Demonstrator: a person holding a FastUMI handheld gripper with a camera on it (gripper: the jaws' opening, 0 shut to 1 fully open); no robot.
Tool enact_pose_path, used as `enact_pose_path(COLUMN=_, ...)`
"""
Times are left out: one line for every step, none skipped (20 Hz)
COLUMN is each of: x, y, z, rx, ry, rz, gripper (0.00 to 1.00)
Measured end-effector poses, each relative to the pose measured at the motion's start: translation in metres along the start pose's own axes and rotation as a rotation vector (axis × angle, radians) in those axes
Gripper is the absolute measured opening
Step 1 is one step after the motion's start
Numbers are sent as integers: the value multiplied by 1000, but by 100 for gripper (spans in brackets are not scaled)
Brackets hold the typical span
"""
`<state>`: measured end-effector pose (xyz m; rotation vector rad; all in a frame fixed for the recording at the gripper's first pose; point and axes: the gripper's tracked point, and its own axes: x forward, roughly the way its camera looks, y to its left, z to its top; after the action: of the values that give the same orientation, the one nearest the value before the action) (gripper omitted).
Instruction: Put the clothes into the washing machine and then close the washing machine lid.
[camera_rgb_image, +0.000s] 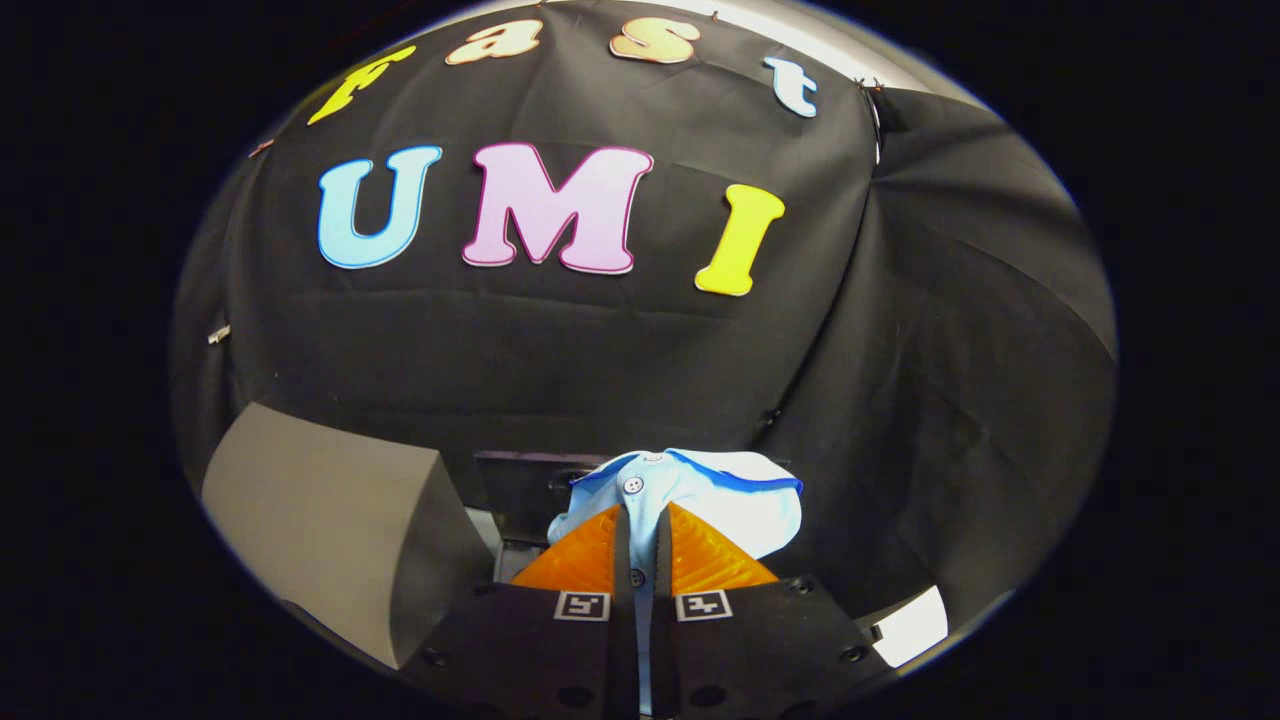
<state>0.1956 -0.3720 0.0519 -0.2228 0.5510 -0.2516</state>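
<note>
The gripper (641, 545) is squeezing a light blue shirt (690, 500), and both fingers are pressing on a fold of it, so the jaws are clamped tight on the cloth with just a thin strip between them. The shirt has small buttons and a darker blue edge, and it is bunching up over the fingertips and puffing out just ahead of them. It is hanging up in the air, not lying on anything. A big grey lid (330, 530) is standing open beside the fingers, and a dark part of the washing machine (520, 485) is peeking out just beyond the shirt. It looks like the picking-up part is done. The shirt is not in the machine yet, so dropping it in and shutting the lid are still waiting.
</note>
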Motion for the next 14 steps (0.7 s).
enact_pose_path(x=8, y=-2, z=-11, rx=6, ry=12, rz=5, gripper=9)
enact_pose_path(x=16, y=-3, z=-24, rx=9, ry=32, rz=11, gripper=9)
enact_pose_path(x=25, y=-6, z=-39, rx=5, ry=53, rz=6, gripper=9)
enact_pose_path(x=33, y=-7, z=-52, rx=6, ry=68, rz=9, gripper=9)
enact_pose_path(x=42, y=-7, z=-68, rx=14, ry=85, rz=13, gripper=9)
enact_pose_path(x=50, y=-5, z=-82, rx=18, ry=106, rz=23, gripper=9)
enact_pose_path(x=59, y=-3, z=-95, rx=18, ry=128, rz=26, gripper=9)
enact_pose_path(x=66, y=-2, z=-110, rx=16, ry=153, rz=34, gripper=9)
enact_pose_path(x=73, y=-2, z=-123, rx=11, ry=175, rz=36, gripper=9)
enact_pose_path(x=79, y=-2, z=-133, rx=0, ry=188, rz=38, gripper=9)
enact_pose_path(x=87, y=-2, z=-147, rx=-4, ry=206, rz=40, gripper=9)
enact_pose_path(x=93, y=-2, z=-156, rx=0, ry=219, rz=45, gripper=9)
enact_pose_path(x=97, y=-2, z=-166, rx=6, ry=234, rz=48, gripper=9)
enact_pose_path(x=99, y=-3, z=-175, rx=10, ry=243, rz=47, gripper=9)
